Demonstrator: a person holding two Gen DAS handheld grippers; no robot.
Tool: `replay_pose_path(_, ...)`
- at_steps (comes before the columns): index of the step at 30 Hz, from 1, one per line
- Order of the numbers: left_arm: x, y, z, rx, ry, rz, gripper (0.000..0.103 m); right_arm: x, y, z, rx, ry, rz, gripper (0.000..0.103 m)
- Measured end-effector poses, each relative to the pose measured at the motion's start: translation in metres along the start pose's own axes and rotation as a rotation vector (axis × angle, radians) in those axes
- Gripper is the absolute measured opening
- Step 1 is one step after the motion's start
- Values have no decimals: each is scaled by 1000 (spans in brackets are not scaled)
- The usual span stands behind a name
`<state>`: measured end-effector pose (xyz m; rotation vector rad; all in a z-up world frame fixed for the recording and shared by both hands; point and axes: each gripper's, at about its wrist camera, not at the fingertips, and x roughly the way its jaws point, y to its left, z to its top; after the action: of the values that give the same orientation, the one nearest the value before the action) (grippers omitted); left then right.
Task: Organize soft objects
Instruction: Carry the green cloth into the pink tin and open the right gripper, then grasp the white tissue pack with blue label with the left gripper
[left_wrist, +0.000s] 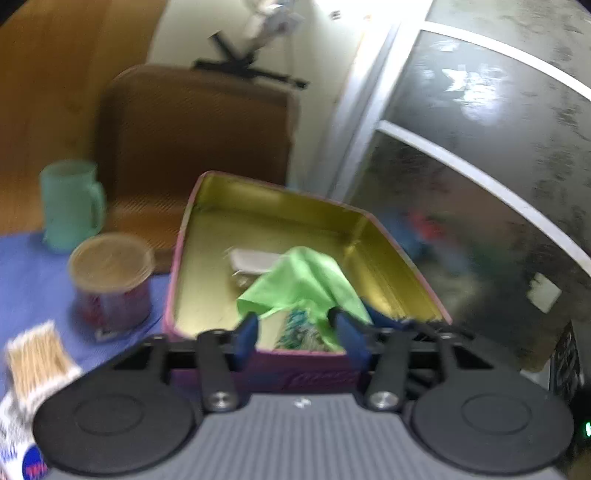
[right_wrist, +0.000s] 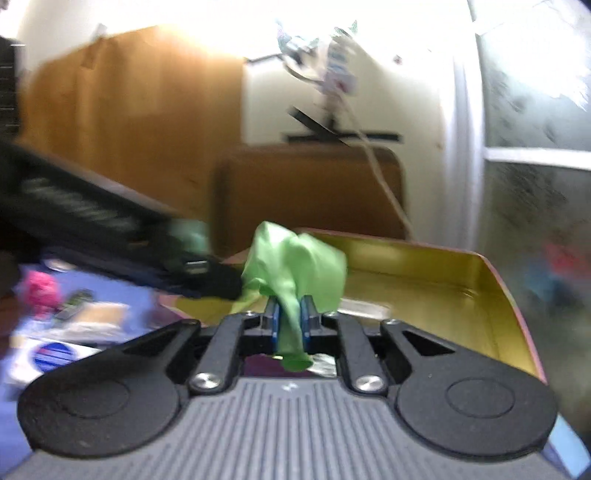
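A light green cloth (left_wrist: 303, 277) hangs bunched over an open tin (left_wrist: 266, 199) with a gold inside and a pink rim. My left gripper (left_wrist: 297, 328) is at the tin's near edge, its blue fingers (left_wrist: 247, 332) apart, and the cloth's lower edge hangs loose between them. In the right wrist view my right gripper (right_wrist: 290, 321) is shut on a twisted tail of the green cloth (right_wrist: 295, 258), above the tin (right_wrist: 424, 266). The left gripper (right_wrist: 221, 280) reaches in from the left and meets the cloth's side. A small white object (left_wrist: 255, 260) lies inside the tin.
On the blue table cover (left_wrist: 26, 269) stand a teal mug (left_wrist: 70, 206) and a lidded jar (left_wrist: 110, 284). A pack of cotton swabs (left_wrist: 35, 358) lies near them. A pink soft thing (right_wrist: 38, 291) lies at far left. A brown chair (left_wrist: 192, 125) stands behind, with glass panes (left_wrist: 480, 184) on the right.
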<state>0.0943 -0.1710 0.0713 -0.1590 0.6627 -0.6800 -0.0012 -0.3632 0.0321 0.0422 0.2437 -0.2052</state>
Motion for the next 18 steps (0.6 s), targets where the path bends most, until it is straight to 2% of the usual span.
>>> replay_pose_path(2, -7, 9, -6, -8, -8, 15, 56, 19, -17, 0, 18, 19, -34, 65)
replay_pose_path(3, -14, 15, -10, -16, -14, 21, 57, 20, -21, -2, 36, 8, -66, 70)
replay_pose_path(4, -22, 22, -12, -26, -25, 20, 58, 20, -24, -3, 54, -4, -97, 73)
replay_pose_path(7, -51, 44, -23, -64, -72, 37, 60, 13, -32, -5, 132, -38, -138, 73)
replay_pose_path(10, -84, 78, -36, -129, -116, 79, 60, 1, -31, -7, 185, -92, -119, 73)
replay_pose_path(12, -108, 105, -46, -195, -136, 121, 60, -8, -24, -8, 192, -121, -65, 72)
replay_pose_path(14, -126, 128, -56, -245, -139, 162, 60, -11, -13, -6, 175, -129, 45, 72)
replay_pose_path(16, -143, 146, -71, -278, -127, 194, 60, -11, 5, -5, 140, -98, 214, 73)
replay_pose_path(18, -154, 158, -83, -302, -104, 198, 60, -1, 29, -6, 94, 1, 422, 74)
